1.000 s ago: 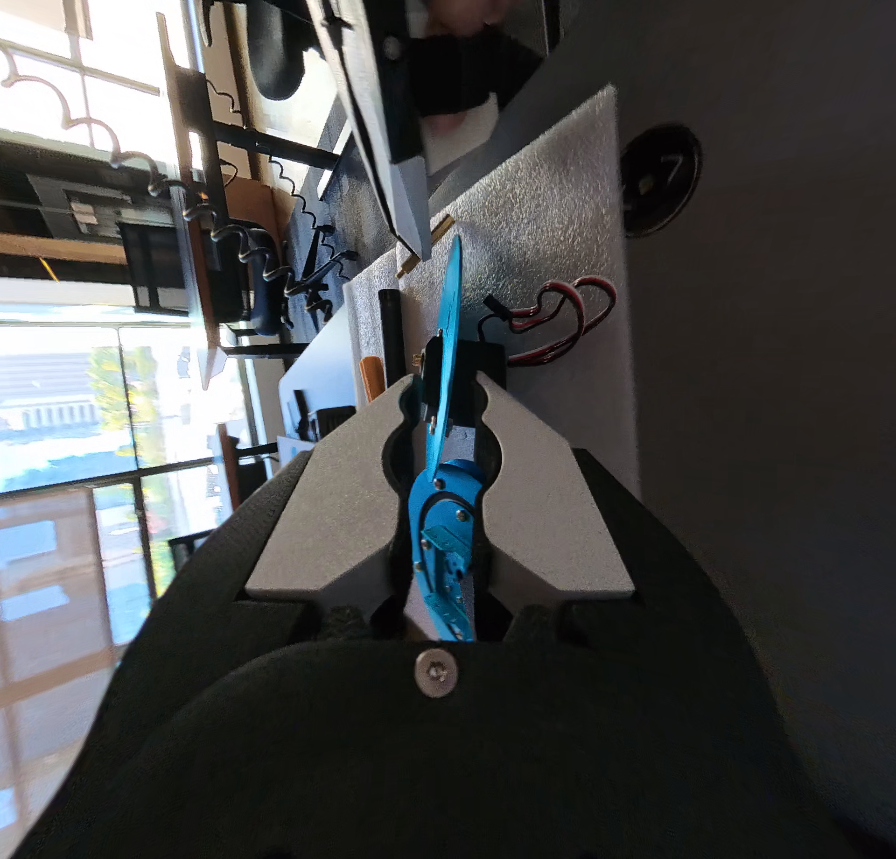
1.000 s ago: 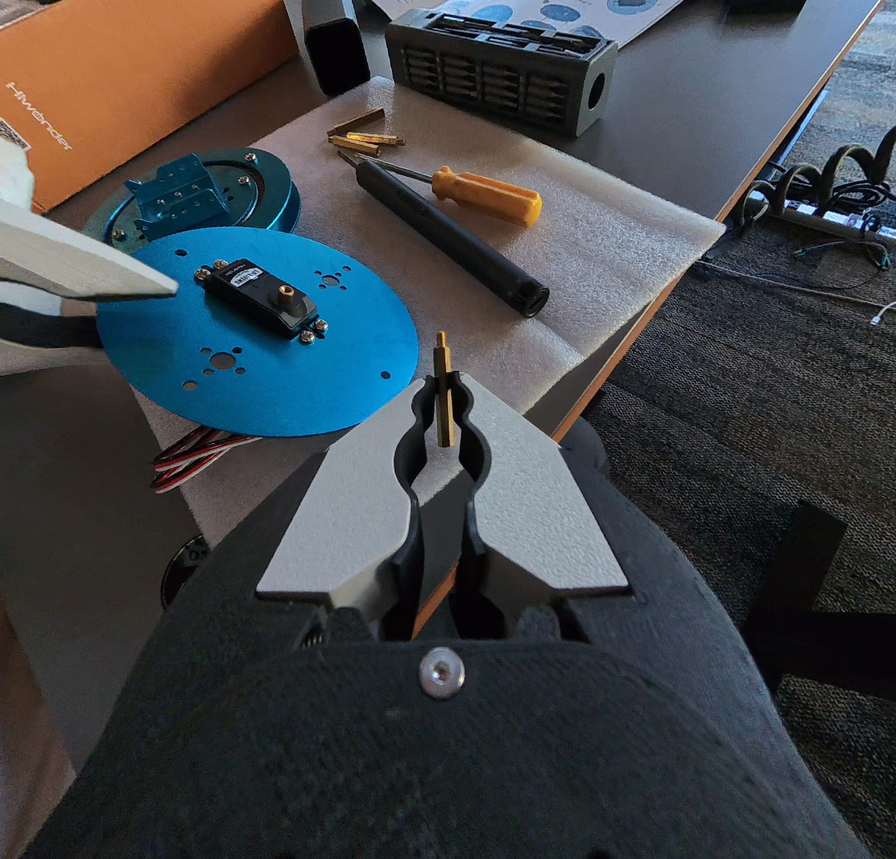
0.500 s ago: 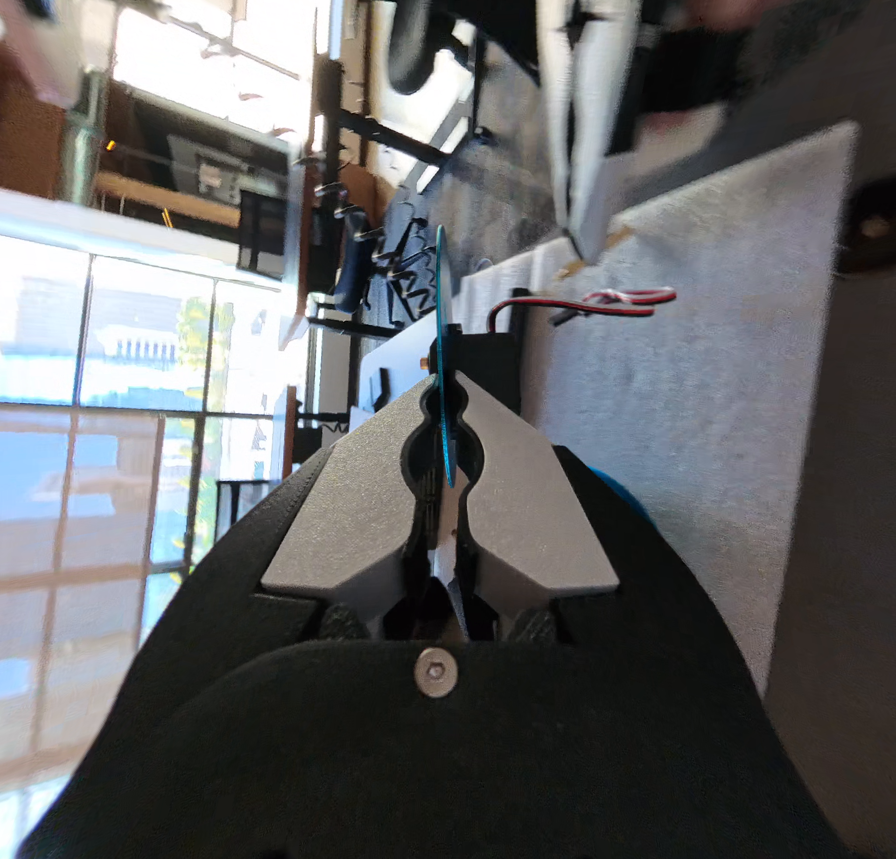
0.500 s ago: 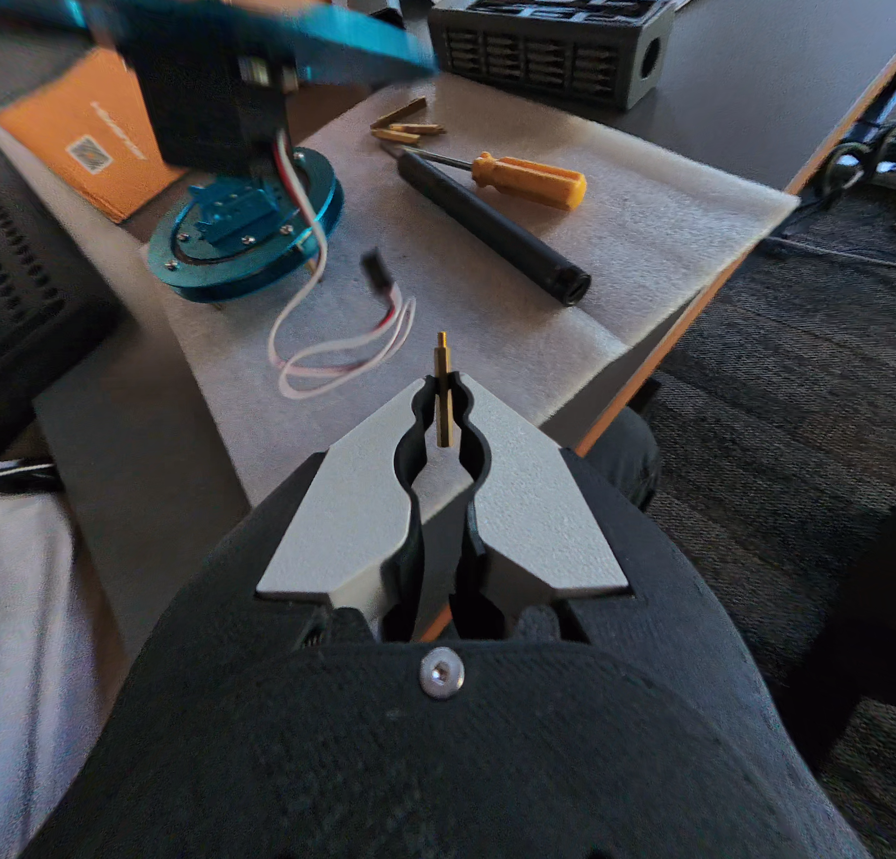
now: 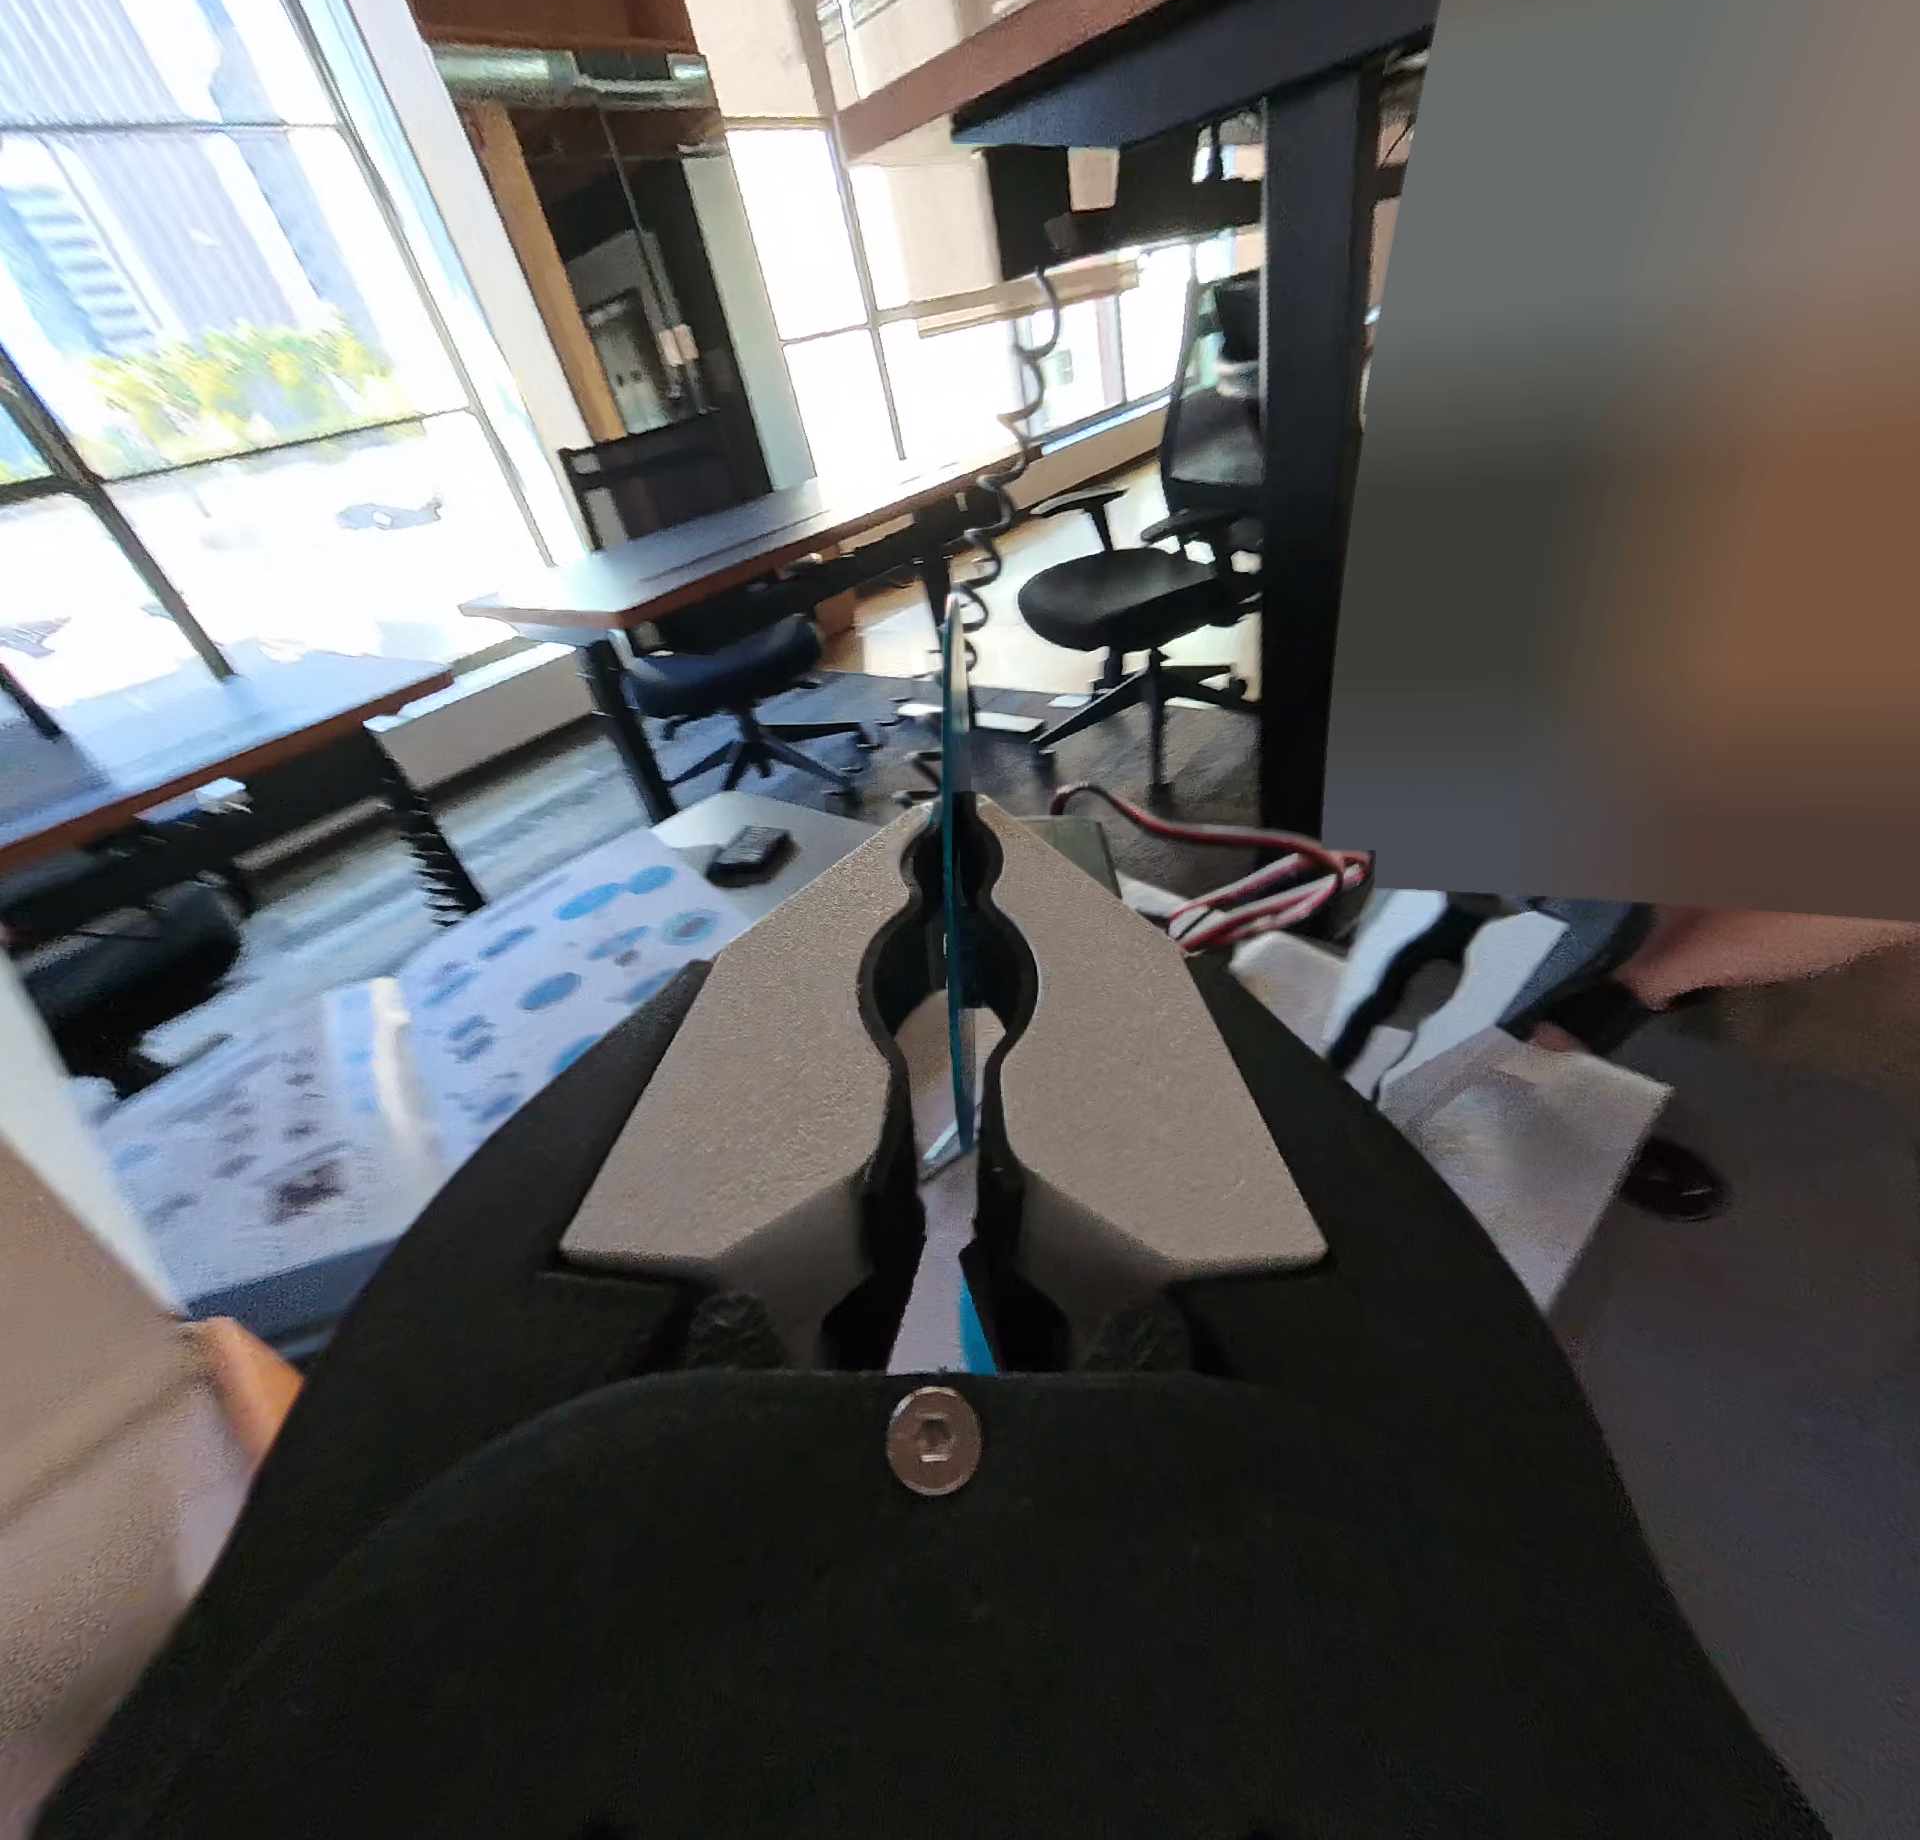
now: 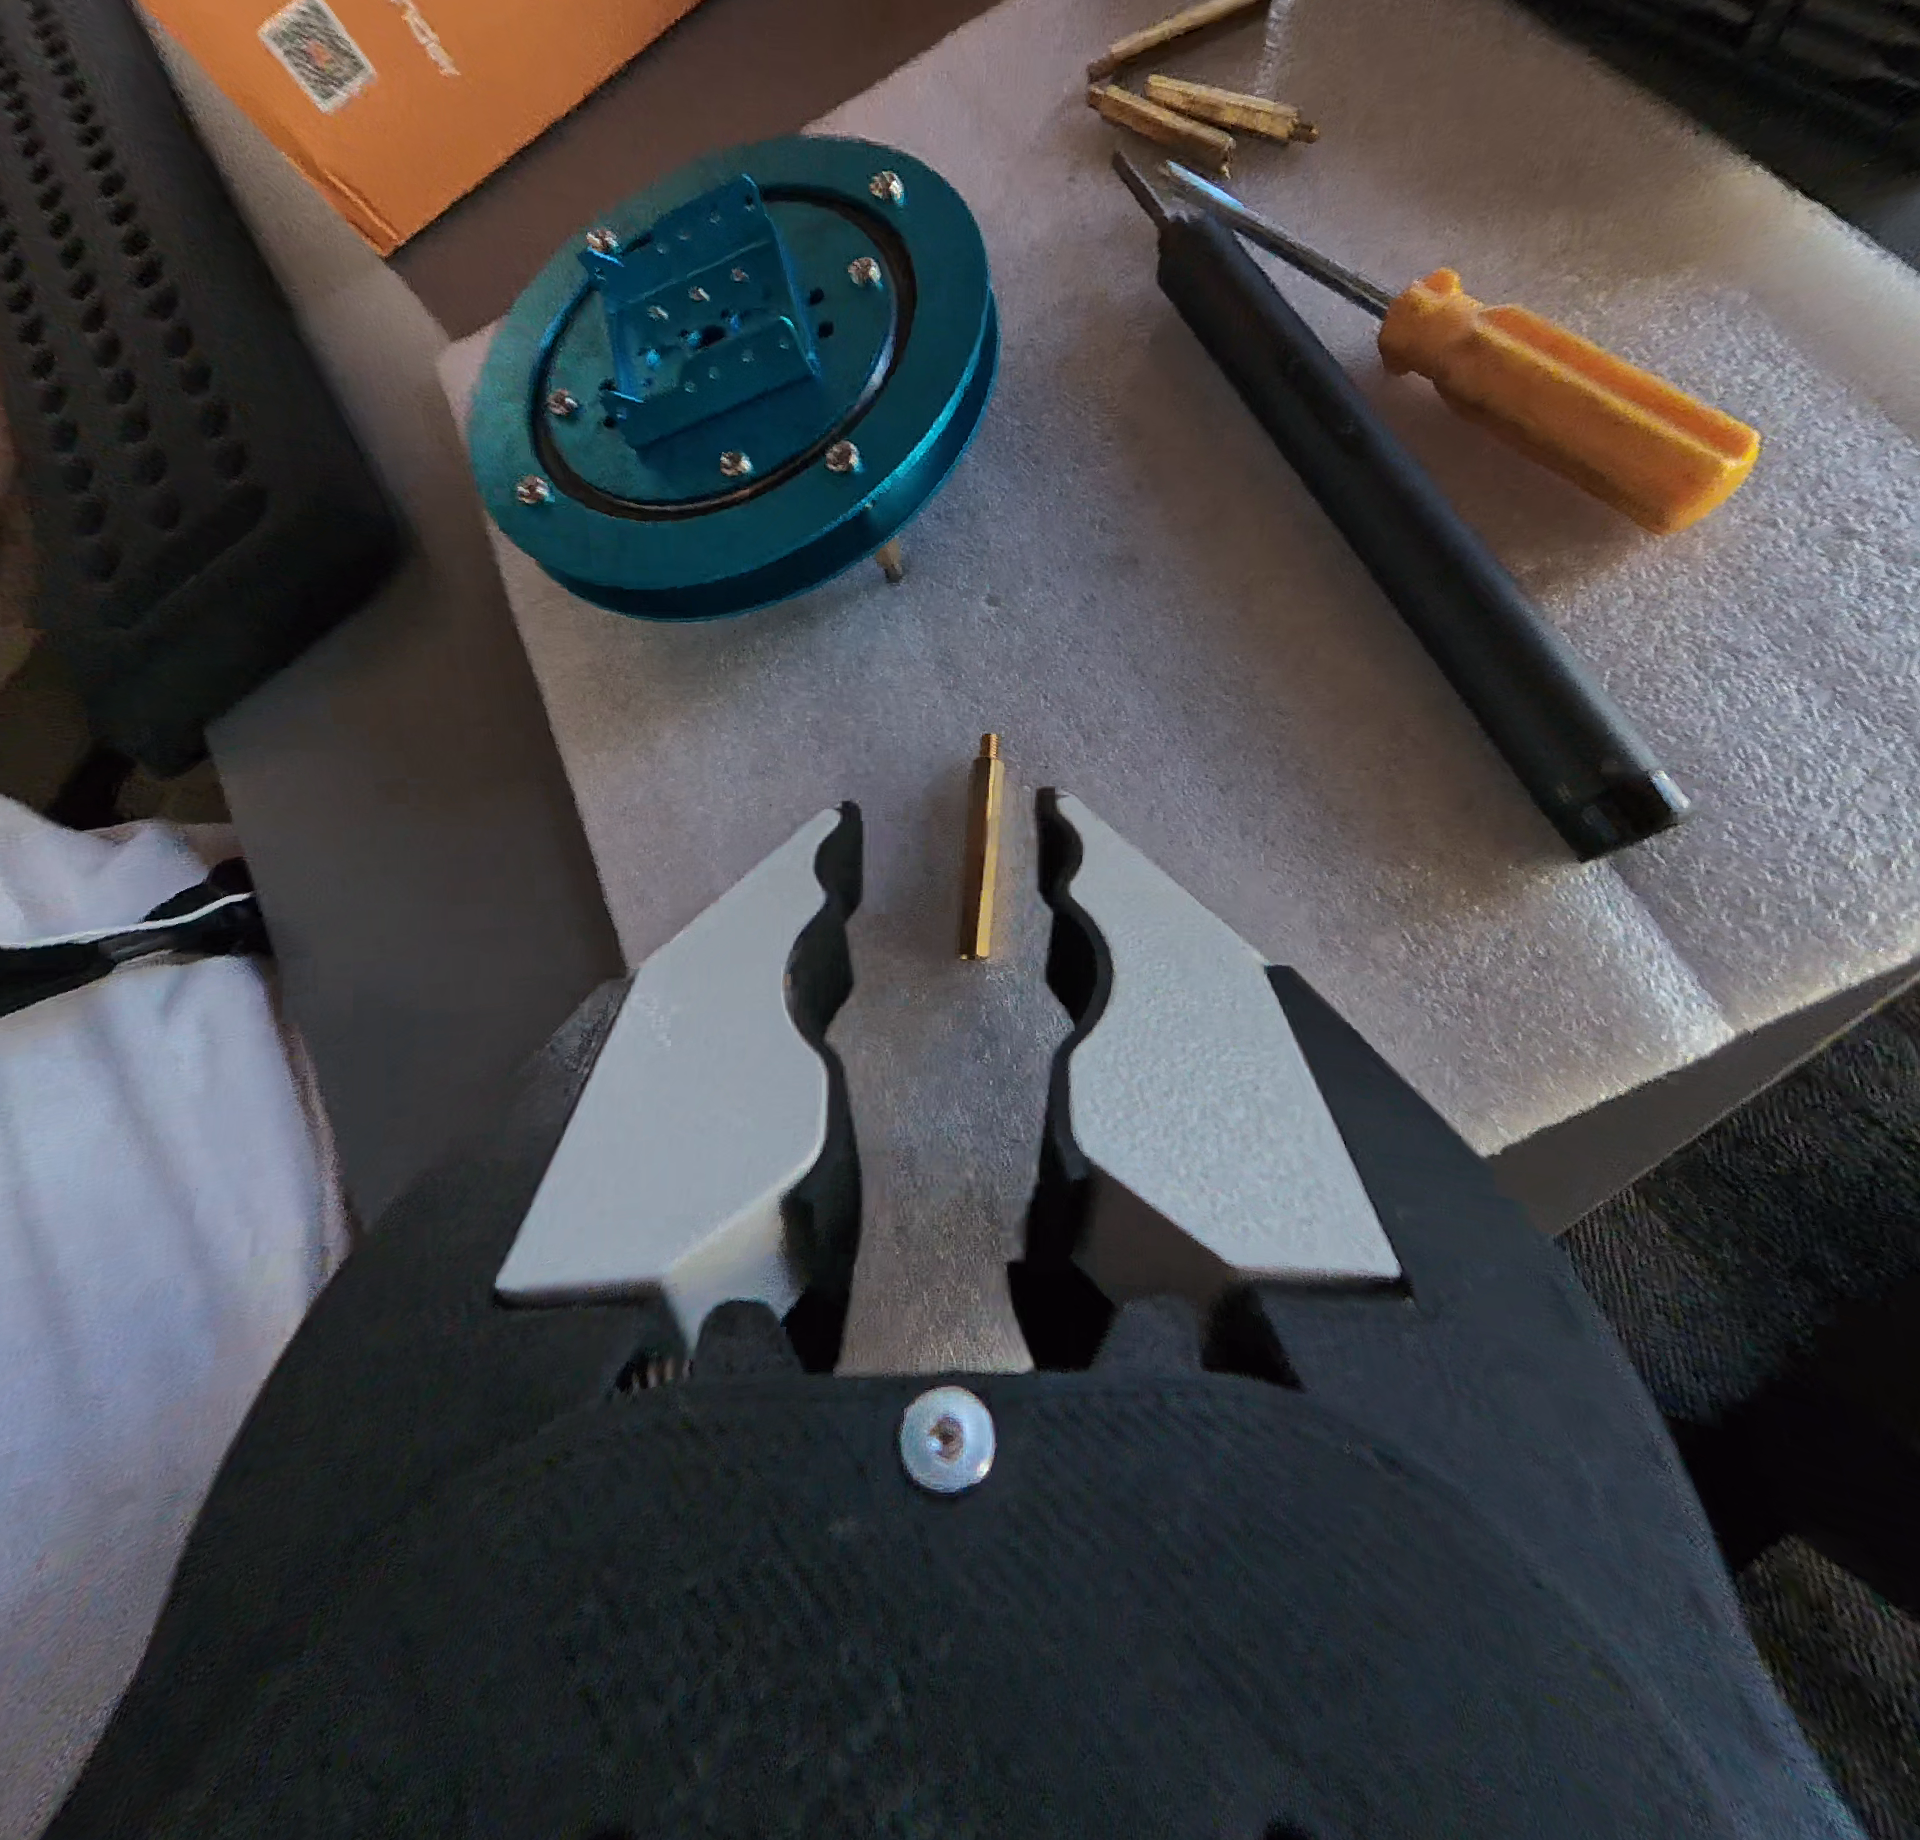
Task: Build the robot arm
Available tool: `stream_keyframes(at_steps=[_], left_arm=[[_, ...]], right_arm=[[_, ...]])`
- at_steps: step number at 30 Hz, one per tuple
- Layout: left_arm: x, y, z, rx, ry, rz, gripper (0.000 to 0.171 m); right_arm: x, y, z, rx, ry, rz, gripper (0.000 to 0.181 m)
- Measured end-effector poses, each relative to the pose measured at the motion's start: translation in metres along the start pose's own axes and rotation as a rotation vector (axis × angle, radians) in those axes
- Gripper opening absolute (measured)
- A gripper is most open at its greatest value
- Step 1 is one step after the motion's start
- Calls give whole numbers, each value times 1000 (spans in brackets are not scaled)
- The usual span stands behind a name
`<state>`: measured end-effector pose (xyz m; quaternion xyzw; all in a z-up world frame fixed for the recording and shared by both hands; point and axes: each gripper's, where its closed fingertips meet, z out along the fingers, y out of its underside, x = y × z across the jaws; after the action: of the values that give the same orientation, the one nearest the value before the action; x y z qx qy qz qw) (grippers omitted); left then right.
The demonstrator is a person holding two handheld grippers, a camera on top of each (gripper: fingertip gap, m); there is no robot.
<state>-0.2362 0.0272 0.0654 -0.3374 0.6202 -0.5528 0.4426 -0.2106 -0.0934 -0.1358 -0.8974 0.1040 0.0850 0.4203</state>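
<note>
My left gripper (image 5: pixel 954 816) is shut on a thin blue metal plate (image 5: pixel 953 710), seen edge-on and held up in the air. Red, white and black wires (image 5: pixel 1283 878) trail from the plate's right side. My right gripper (image 6: pixel 948 808) is open and low over the white foam pad (image 6: pixel 1195 668). A brass standoff (image 6: pixel 981 845) lies on the pad between its fingers, touching neither. The right gripper also shows in the left wrist view (image 5: pixel 1439 975), low on the right. A blue round base with a bracket (image 6: pixel 727 377) sits on the pad beyond the standoff.
A black tool (image 6: pixel 1392 502), an orange-handled screwdriver (image 6: pixel 1558 398) and three brass standoffs (image 6: pixel 1195 107) lie on the pad's right and far side. An orange box (image 6: pixel 416 24) and a black perforated block (image 6: pixel 125 336) are at left. Desks and office chairs (image 5: pixel 1132 585) stand beyond. Left tips to right tips: about 25 centimetres.
My left gripper lifted the blue plate off the pad and turned upright with it. My right gripper moved over the pad and opened, letting the brass standoff go onto the foam.
</note>
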Motion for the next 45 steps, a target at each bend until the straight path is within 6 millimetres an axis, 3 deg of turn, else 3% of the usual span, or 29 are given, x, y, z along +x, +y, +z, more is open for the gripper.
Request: stream_keyframes(at_steps=[2,5,7,10,13,17,20,26,29,31,37,43,45], left_arm=[[4,7,1,16,57,-99,0],[11,12,6,36,150,-238,0],[12,14,10,40,207,-335,0],[5,19,16,55,247,-479,0],[-1,19,17,84,273,-571,0],[-6,13,18,125,308,-660,0],[-5,10,21,140,365,-730,0],[1,20,27,59,458,-782,2],[1,27,29,-59,457,-722,32],[-2,33,29,-147,420,-627,36],[-16,31,29,-215,383,-555,27],[-12,49,40,-290,434,-637,24],[-6,54,42,-304,475,-671,13]], right_arm=[[-5,-18,-10,79,-46,-40,35],[-3,-64,-26,316,-104,-61,34],[1,-91,-29,442,-194,17,34],[-10,-130,-35,614,-487,175,37],[-16,-152,-37,674,-683,315,38],[-34,-163,-33,666,-803,405,34],[-41,-168,-39,712,-852,440,1],[-24,-167,-47,739,-787,449,0],[-11,-163,-45,673,-714,430,0],[-5,-162,-44,652,-699,432,0],[-6,-159,-38,617,-723,445,0],[-5,-155,-34,586,-724,433,0],[-5,-153,-33,582,-730,440,0]])
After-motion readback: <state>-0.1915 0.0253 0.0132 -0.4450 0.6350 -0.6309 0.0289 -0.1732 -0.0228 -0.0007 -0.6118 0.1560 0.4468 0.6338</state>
